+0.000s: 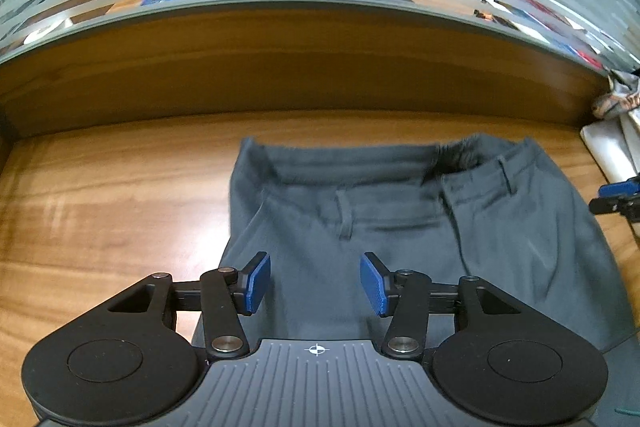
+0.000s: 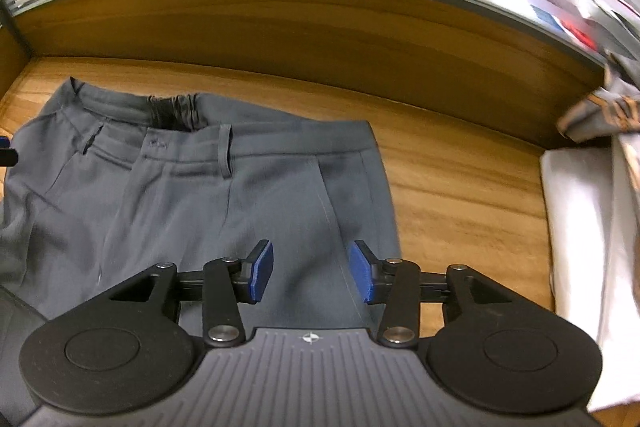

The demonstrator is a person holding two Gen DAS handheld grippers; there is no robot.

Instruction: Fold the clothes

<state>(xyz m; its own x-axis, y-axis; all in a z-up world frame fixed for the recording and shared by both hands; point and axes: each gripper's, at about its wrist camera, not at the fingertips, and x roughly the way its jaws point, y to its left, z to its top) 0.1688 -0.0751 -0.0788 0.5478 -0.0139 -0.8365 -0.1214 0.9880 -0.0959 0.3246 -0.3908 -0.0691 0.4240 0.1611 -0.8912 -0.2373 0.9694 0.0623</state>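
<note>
Wood-grain table fills both views, with a low wooden wall along its far edge. Spread flat on it lie the grey trousers, smooth woven cloth, waistband toward the far edge, legs running back to the near edge, where both tools cut them off. At the table's right edge sits folded white cloth, blurred and partly out of frame. The left tool hangs over the left hip, blue pads spread, nothing between. The right tool is over the right hip, spread too.
</note>
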